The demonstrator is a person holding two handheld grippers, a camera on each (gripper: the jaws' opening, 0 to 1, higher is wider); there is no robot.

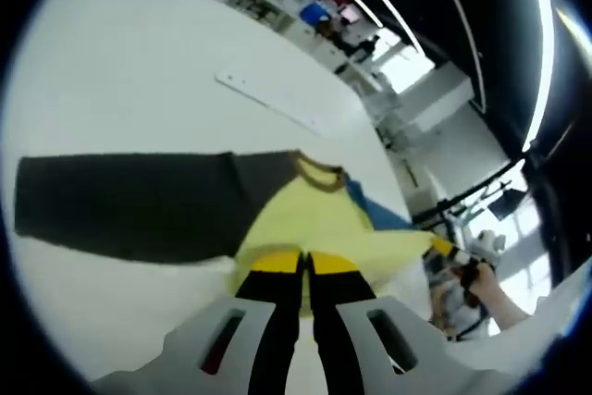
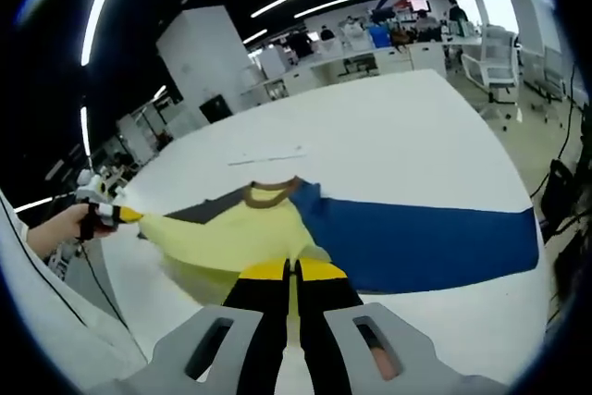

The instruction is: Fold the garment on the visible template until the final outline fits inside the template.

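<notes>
Evidently, both grippers clenched the yellow hem of the garment [image 2: 277, 228]: left gripper [image 1: 303, 270], right gripper [image 2: 292, 275]. It lay mid-table [image 2: 407, 127], sleeves running sideways, collar on the far side from both grippers.

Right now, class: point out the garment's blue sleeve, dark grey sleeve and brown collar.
blue sleeve [image 2: 435, 238], right gripper view, mid-sleeve.
dark grey sleeve [image 1: 120, 205], left gripper view, mid-sleeve.
brown collar [image 2: 269, 193], right gripper view, front edge.

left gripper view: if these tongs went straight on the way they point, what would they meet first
The left tongs are already shut on the yellow body of the garment. Pushed further, they would likely run through that yellow cloth toward its brown collar, then the white table; depth is unclear.
</notes>
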